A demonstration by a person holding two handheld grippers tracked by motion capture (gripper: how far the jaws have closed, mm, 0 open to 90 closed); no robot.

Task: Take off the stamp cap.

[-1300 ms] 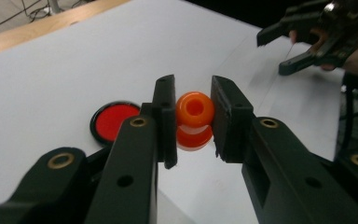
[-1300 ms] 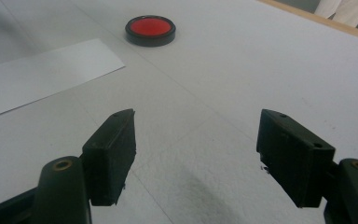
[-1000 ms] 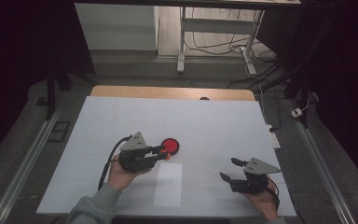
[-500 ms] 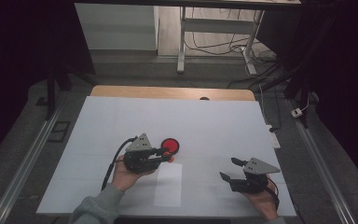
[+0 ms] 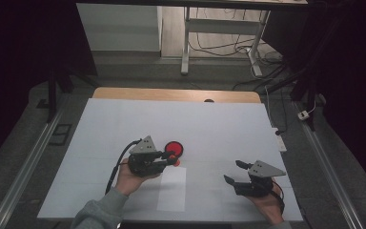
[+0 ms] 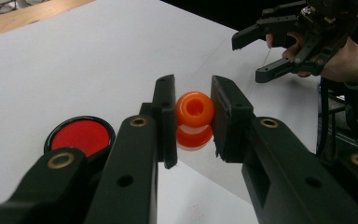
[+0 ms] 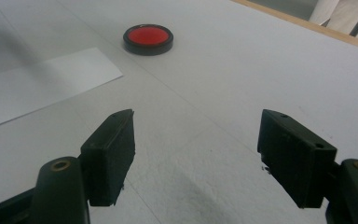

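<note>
My left gripper (image 6: pixel 193 116) is shut on a small orange ring-shaped piece (image 6: pixel 195 108), held just above the white table; a second orange roundness below it may be its lower half or a reflection. In the high view the left gripper (image 5: pixel 174 156) sits at the near edge of a red disc with a black rim (image 5: pixel 174 148). The same disc (image 6: pixel 81 135) lies to the left of the jaws in the left gripper view. My right gripper (image 5: pixel 233 171) rests open near the front right, nothing between its jaws (image 7: pixel 196 140), with the red disc (image 7: pixel 148 38) far ahead.
A white paper sheet (image 5: pixel 171 188) lies flat near the front edge between the two hands. The table is covered in white (image 5: pixel 219 124), with a wooden strip (image 5: pixel 171 94) along its far edge. The right gripper (image 6: pixel 261 51) shows at the upper right of the left gripper view.
The left hand has shifted only slightly beside the red disc. The right gripper has stayed open in the same place.
</note>
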